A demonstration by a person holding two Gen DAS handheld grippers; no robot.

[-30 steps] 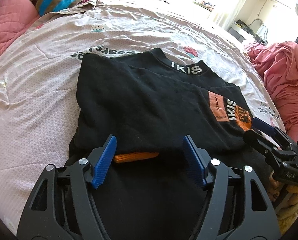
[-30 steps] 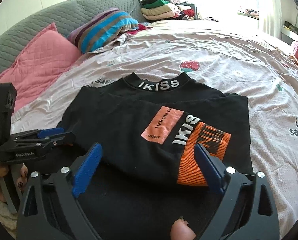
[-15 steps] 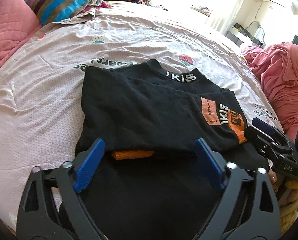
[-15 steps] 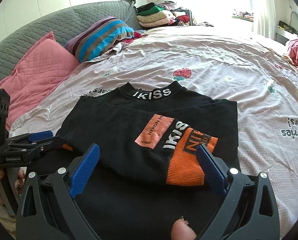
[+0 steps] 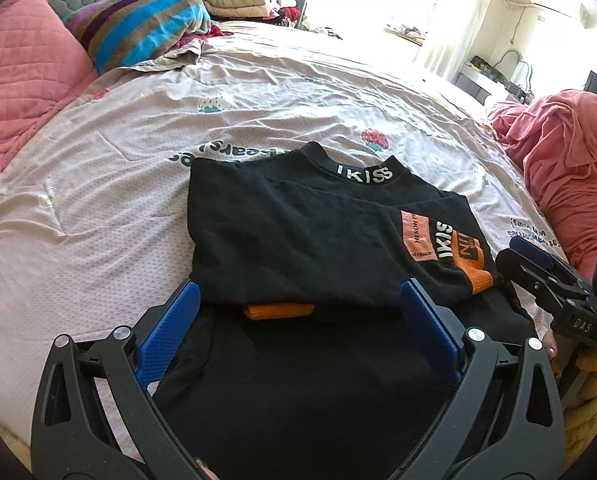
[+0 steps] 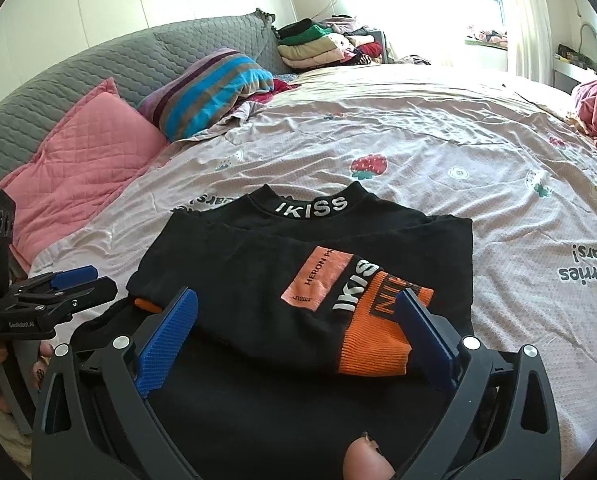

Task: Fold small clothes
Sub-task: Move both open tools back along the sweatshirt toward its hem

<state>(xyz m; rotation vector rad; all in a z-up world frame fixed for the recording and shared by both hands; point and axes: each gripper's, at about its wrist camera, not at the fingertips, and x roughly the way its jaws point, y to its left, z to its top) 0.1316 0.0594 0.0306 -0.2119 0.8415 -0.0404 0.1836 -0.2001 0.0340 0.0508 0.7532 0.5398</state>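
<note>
A black sweatshirt (image 5: 298,240) with an "IKISS" collar and orange cuffs lies flat on the bed, both sleeves folded across its front; it also shows in the right wrist view (image 6: 258,264). My left gripper (image 5: 298,300) is open and empty, hovering over the lower part of the shirt, near an orange cuff (image 5: 278,312). My right gripper (image 6: 298,316) is open and empty, above the other orange cuff (image 6: 378,340). Each gripper shows at the edge of the other's view: right gripper (image 5: 550,280), left gripper (image 6: 58,296).
The bed (image 5: 98,220) has a pink strawberry-print sheet. A pink pillow (image 6: 82,164) and a striped pillow (image 6: 210,88) lie at the head. Folded clothes (image 6: 322,44) are stacked at the far corner. A pink heap of cloth (image 5: 566,152) lies at the right.
Both grippers have pulled back and risen from the shirt, so more of the bed shows. The left gripper's jaws have opened wider. The shirt has not moved.
</note>
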